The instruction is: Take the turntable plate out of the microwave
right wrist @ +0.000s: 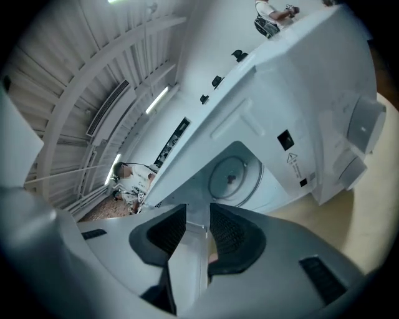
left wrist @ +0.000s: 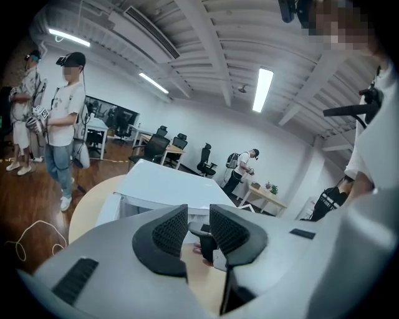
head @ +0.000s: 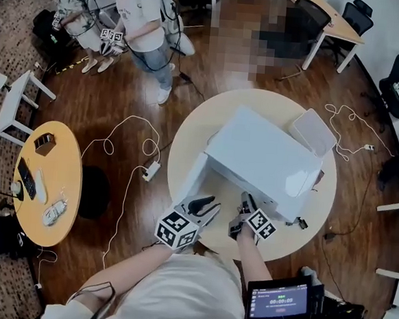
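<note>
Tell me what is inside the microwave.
The microwave stands open. Inside, the right gripper view shows the round turntable plate, with nothing on it. The right gripper's fingers cover the cavity's near edge, and whatever lies beneath the plate is hidden.

Left tongs (head: 205, 204) and right tongs (head: 246, 206) point forward, jaws parted.

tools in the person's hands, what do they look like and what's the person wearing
Both are pale grey moulded shells. The left tool and right tool each carry a cube of black-and-white square markers and end in two jaws lined with dark ribbed pads. The person wears a white short-sleeved top.
</note>
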